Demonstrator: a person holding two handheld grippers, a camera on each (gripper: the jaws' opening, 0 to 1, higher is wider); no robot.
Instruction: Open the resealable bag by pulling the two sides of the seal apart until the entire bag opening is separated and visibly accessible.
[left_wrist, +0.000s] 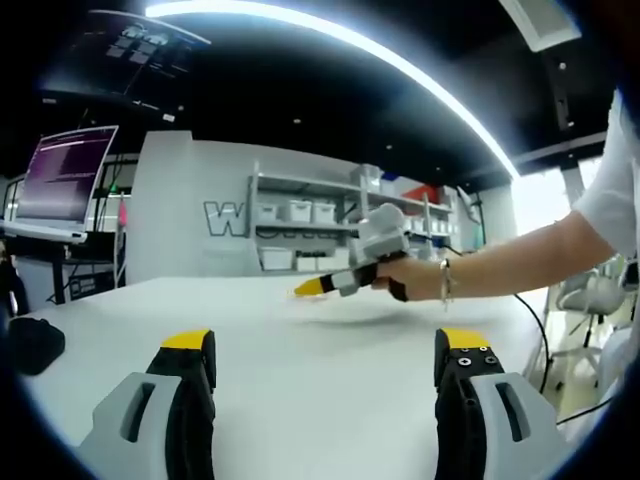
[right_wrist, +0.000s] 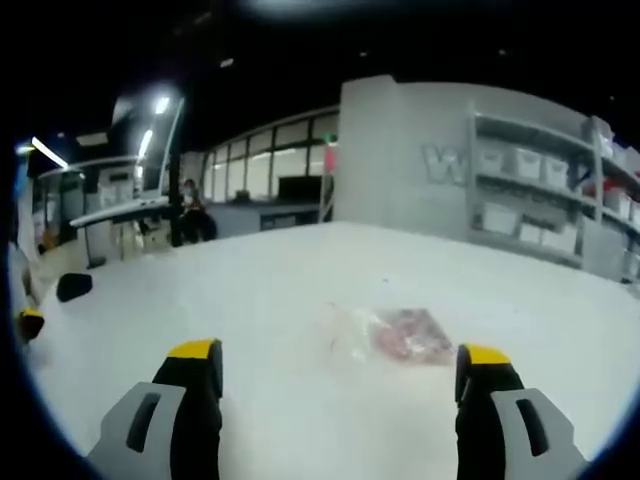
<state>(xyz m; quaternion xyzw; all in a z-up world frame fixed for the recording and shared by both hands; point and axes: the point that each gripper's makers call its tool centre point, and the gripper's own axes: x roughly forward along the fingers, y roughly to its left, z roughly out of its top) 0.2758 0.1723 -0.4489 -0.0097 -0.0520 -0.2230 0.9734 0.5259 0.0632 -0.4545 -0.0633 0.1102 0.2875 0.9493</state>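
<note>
A clear resealable bag with pinkish-red contents lies flat on the white table, just ahead of my right gripper and slightly to its right. That gripper's jaws stand wide apart and open, with nothing between them. My left gripper is also open and empty, hovering low over the bare tabletop. In the left gripper view the right gripper reaches in from the right above the table, held by a person's hand. A yellow tip of the left gripper shows at the far left edge of the right gripper view.
A small black object lies at the table's left side, also seen as the black object. A monitor stands beyond it. Shelves with white bins line the back wall. A person sits far off.
</note>
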